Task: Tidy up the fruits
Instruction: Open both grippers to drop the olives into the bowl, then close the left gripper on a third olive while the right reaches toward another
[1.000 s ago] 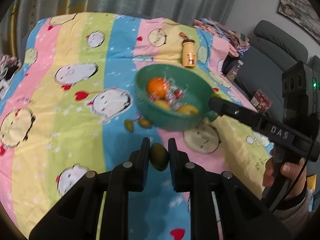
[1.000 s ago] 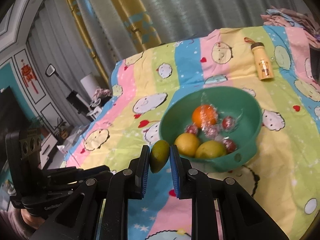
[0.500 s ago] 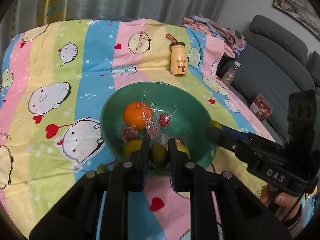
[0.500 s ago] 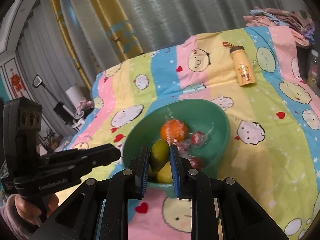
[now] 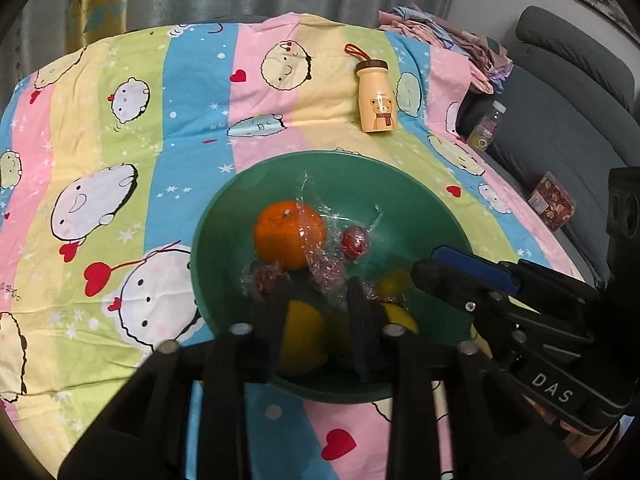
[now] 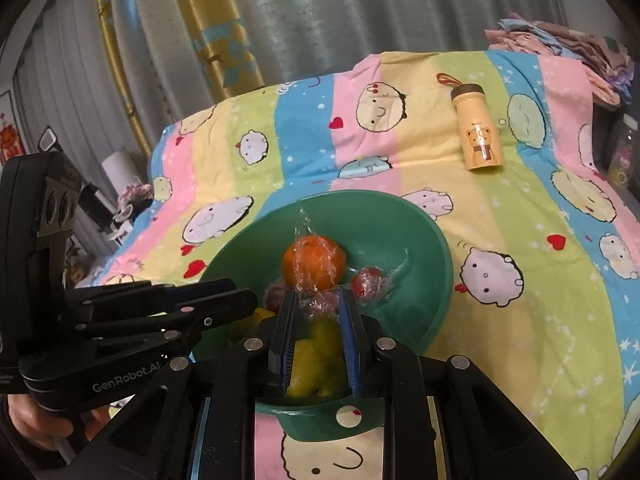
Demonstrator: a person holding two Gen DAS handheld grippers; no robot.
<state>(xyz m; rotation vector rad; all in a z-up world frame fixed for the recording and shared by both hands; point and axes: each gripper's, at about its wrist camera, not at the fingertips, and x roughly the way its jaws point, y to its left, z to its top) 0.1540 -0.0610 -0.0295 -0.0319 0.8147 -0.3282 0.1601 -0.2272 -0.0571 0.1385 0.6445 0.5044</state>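
Observation:
A green bowl [image 5: 420, 204] sits on the striped cartoon bedsheet. It holds a wrapped orange [image 5: 289, 234], small red wrapped fruits [image 5: 354, 240] and yellow-green fruits [image 5: 300, 336]. My left gripper [image 5: 320, 308] is over the bowl's near side with jaws spread; a yellow-green fruit lies loose between and below them. My right gripper [image 6: 318, 316] is also over the bowl [image 6: 416, 232], jaws apart, with a yellow-green fruit [image 6: 324, 340] lying between them among others. The orange [image 6: 314, 266] sits just beyond its tips.
A yellow bear-print bottle [image 5: 375, 98] lies on the sheet behind the bowl. A grey sofa [image 5: 568, 92] with a snack packet [image 5: 552, 206] is on the right. Folded clothes [image 5: 448, 40] are at the far right corner. Curtains hang behind.
Both grippers moved over the bowl and lowered into it. Both jaws opened, and the yellow-green fruits they held now lie in the bowl.

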